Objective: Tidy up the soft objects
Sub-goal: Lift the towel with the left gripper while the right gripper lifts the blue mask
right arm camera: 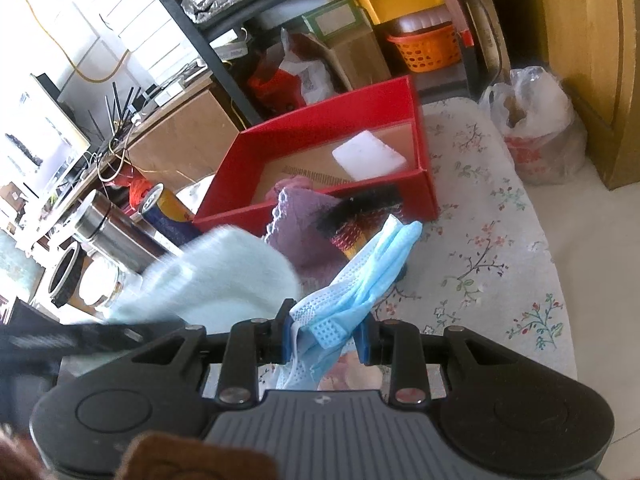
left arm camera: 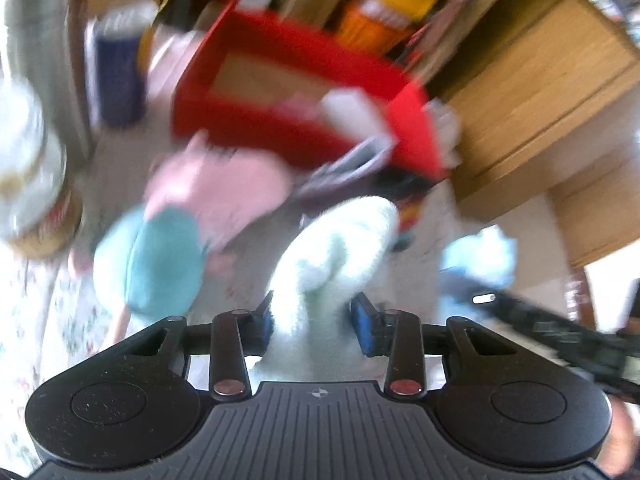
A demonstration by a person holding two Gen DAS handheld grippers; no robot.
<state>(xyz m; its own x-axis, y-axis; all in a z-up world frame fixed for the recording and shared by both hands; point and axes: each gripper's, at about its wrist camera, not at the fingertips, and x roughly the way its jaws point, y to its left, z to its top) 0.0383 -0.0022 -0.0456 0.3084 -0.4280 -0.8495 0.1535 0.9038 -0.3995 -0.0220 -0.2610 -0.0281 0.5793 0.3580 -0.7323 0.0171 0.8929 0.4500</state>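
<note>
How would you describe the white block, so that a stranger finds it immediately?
Look at the red box on the flowered cloth. The white block lies flat on its brown floor, near the right wall. It alone there is white and rectangular.

A sock (left arm camera: 332, 256) sits between the left jaws, a plush toy (left arm camera: 180, 236) to their left. Beyond the right jaws, a mask (right arm camera: 360, 280) leads toward a box (right arm camera: 328, 128) holding a sponge (right arm camera: 368, 155).
</note>
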